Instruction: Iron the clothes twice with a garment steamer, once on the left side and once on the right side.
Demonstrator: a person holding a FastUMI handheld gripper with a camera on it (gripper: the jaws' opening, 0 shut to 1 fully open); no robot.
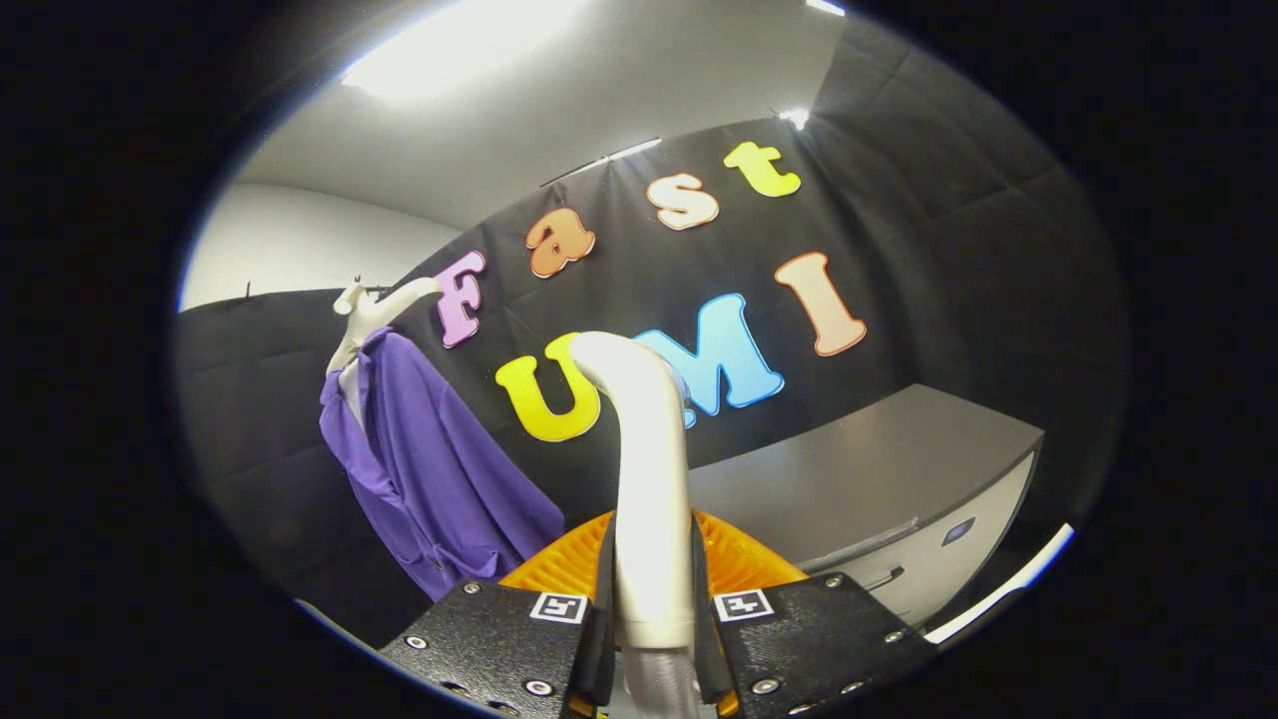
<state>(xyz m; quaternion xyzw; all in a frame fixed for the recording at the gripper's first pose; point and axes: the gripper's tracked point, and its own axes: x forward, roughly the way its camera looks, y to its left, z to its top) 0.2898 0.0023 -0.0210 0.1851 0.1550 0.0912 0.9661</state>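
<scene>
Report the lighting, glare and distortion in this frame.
Gripper view: ceiling light blown out to white glare; fisheye bends the grey cabinet edges; purple garment evenly lit and sharp; steamer handle, gripped between the gripper fingers, shows a soft sheen.

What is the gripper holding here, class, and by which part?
The gripper is shut on the garment steamer, both fingers pressing its pale handle low down, below the curved head.

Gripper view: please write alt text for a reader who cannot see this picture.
The hand-held gripper is shut on the pale handle of a garment steamer, which rises upright between its fingers. Beyond the fingers, off to one side, a purple garment hangs on a white hanger against the black wall, apart from the steamer. A grey cabinet stands on the other side.
</scene>
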